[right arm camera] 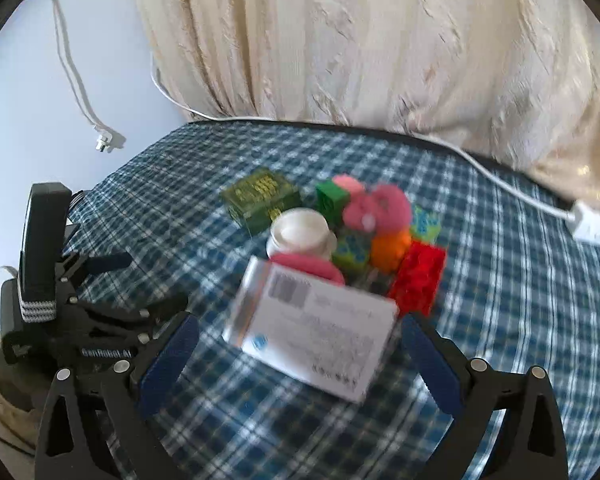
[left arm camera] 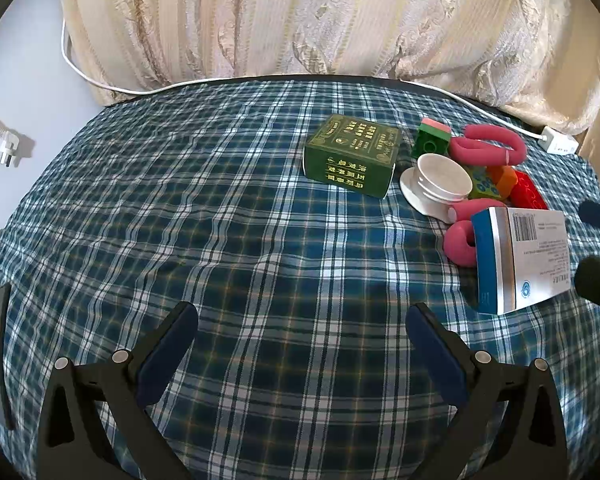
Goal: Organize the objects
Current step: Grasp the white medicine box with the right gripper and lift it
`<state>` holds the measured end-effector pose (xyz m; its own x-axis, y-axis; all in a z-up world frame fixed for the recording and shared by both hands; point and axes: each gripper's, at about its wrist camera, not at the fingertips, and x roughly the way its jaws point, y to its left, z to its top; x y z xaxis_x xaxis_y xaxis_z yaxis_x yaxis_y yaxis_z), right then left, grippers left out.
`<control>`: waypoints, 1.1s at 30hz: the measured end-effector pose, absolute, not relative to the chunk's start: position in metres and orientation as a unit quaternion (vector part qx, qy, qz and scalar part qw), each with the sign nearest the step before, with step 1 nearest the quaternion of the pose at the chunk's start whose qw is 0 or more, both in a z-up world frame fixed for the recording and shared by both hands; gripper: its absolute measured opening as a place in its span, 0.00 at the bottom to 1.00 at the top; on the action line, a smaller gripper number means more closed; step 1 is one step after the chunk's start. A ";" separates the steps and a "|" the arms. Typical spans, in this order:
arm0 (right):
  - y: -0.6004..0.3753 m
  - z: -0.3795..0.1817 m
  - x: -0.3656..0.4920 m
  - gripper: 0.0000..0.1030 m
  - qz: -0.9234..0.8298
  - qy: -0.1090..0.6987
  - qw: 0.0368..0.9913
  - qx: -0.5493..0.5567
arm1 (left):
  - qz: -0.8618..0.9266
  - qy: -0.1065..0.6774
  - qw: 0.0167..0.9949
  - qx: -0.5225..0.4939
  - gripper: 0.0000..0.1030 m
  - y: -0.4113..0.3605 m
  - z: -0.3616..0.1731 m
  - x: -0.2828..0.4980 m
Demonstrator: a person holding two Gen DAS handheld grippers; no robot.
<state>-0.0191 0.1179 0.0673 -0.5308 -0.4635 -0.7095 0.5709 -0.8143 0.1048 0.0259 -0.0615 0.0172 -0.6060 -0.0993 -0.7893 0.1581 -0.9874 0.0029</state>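
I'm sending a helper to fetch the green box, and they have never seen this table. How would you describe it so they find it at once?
On the plaid tablecloth, find the cluster of toys near the far right edge. The green box sits just left of the white cup. It is the only dark green carton with gold lettering, flatter and bigger than the green block.

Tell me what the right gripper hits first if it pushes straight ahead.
Most likely the white and blue box, lying just ahead between the open right gripper's fingers. The picture is blurred, so depth is uncertain.

Blue-and-white plaid cloth (left arm camera: 260, 240), dark green box (left arm camera: 352, 156), pink foam curlers (left arm camera: 488, 144), seemingly orange and red blocks (left arm camera: 520, 186).
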 end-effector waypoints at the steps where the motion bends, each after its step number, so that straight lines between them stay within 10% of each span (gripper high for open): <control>1: 0.113 0.070 -0.020 1.00 -0.871 0.078 0.303 0.380 | -0.895 0.035 0.073 0.438 1.00 -0.062 0.017 0.026; 33: 0.125 0.018 0.023 0.98 -0.809 0.195 0.347 0.432 | -0.891 0.045 0.089 0.443 1.00 -0.067 0.012 0.023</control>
